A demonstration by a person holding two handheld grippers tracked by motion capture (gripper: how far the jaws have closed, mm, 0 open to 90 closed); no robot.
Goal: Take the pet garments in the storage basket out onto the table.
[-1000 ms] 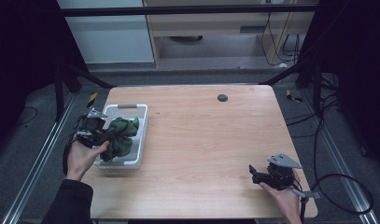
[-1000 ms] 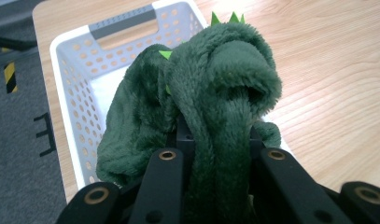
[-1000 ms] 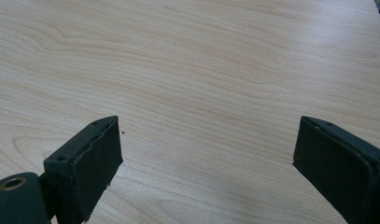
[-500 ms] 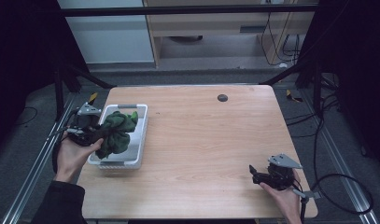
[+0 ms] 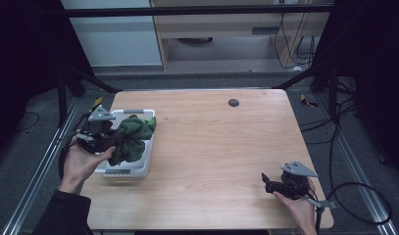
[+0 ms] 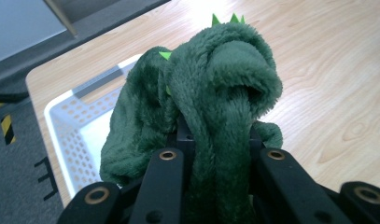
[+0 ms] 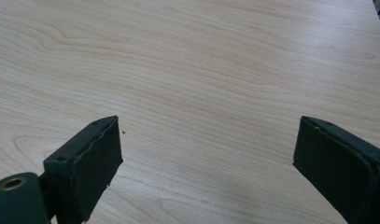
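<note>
At left of the high view, the left gripper [image 5: 105, 142] pinches the green plush toy [image 5: 131, 137] over the white basket [image 5: 138, 169]; trailing fabric could snag its rim. At lower right, the right gripper [image 5: 271, 185] rests with jaws spread. Light-green spikes [image 6: 230, 18] appear in the left gripper view.

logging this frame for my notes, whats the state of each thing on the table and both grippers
green plush toy: clamped in the left gripper, lifted, hanging over the basket
left gripper: shut on the plush toy, at the table's left edge
white basket: upright on the table; what it holds is hidden under the toy
right gripper: open, nothing between its jaws, low over bare wood
small dark disc: lying flat near the far edge
</note>
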